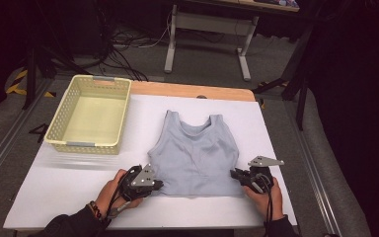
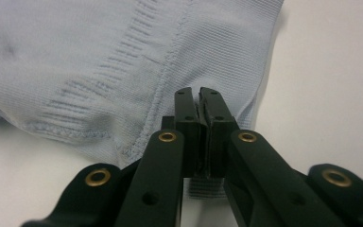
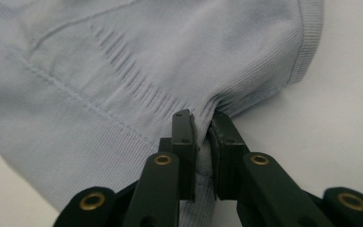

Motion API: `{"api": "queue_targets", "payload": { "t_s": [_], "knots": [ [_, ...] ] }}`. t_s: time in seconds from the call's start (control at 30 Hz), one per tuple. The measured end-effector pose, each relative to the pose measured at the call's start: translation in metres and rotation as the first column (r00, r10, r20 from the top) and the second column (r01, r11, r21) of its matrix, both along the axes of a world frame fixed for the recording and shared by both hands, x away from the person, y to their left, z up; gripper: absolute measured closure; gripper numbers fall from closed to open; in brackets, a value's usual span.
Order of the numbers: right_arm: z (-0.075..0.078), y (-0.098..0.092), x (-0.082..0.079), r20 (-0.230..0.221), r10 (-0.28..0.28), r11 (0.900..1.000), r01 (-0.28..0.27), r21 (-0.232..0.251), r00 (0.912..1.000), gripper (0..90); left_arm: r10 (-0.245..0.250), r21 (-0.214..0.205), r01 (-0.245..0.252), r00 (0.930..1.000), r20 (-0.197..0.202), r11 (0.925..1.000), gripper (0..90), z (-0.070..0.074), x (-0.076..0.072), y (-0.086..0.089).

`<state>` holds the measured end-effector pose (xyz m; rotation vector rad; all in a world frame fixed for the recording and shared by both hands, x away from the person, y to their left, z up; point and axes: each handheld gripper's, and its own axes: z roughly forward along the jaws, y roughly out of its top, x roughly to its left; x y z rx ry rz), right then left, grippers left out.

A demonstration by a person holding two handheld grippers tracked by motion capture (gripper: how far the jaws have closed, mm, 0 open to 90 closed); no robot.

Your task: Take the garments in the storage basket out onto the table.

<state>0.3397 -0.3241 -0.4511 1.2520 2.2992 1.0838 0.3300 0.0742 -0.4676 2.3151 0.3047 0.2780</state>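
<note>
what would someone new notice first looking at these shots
The pale blue tank top lying flat in the middle of the white table catches the eye first. At its near hem, the left gripper and the right gripper have each shut their fingers on a bottom corner of the fabric. At the table's far left corner sits a pale yellow basket.
</note>
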Motion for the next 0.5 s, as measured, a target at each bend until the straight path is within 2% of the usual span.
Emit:
{"api": "queue_targets", "payload": {
  "t_s": [0.03, 0.1, 0.17, 0.23, 0.3, 0.37, 0.4, 0.5],
  "knots": [
    [0.009, 0.001, -0.011, 0.032, -0.011, 0.9999, 0.011, -0.003, 0.9994, 81.4, -0.003, -0.003, 0.003, 1.0000, 0.008, 1.0000, 88.4, 0.004, -0.002, 0.004],
    [0.013, 0.005, -0.020, 0.047, -0.018, 0.9998, 0.018, -0.008, 0.9988, 79.0, -0.001, -0.011, 0.001, 0.9998, 0.017, 0.9999, 88.4, 0.009, -0.006, 0.010],
    [0.015, 0.010, -0.029, 0.058, 0.002, 0.9997, 0.000, -0.026, 0.9983, 72.1, 0.003, -0.019, -0.002, 0.9998, 0.021, 0.9998, 88.4, 0.013, -0.010, 0.018],
    [0.015, 0.012, -0.035, 0.066, 0.017, 0.9996, -0.015, -0.023, 0.9977, 67.5, 0.015, -0.016, -0.014, 0.9995, 0.030, 0.9998, 88.6, 0.014, -0.014, 0.028],
    [0.018, 0.008, -0.038, 0.087, 0.015, 0.9999, -0.015, -0.002, 0.9961, 62.7, 0.024, -0.020, -0.023, 0.9996, 0.018, 0.9995, 88.5, 0.013, -0.017, 0.037],
    [0.019, 0.006, -0.038, 0.092, 0.000, 1.0000, 0.000, 0.001, 0.9958, 61.8, 0.030, -0.010, -0.030, 0.9993, 0.020, 0.9995, 88.5, 0.012, -0.019, 0.041],
    [0.020, 0.000, -0.031, 0.123, -0.034, 0.9994, 0.033, 0.010, 0.9918, 61.0, 0.037, -0.018, -0.037, 0.9992, 0.014, 0.9992, 88.6, 0.010, -0.019, 0.044],
    [0.021, 0.002, -0.020, 0.163, -0.040, 0.9986, 0.045, -0.028, 0.9858, 56.5, 0.045, -0.020, -0.045, 0.9990, 0.002, 0.9988, 88.5, 0.008, -0.017, 0.044]
  ]
}}
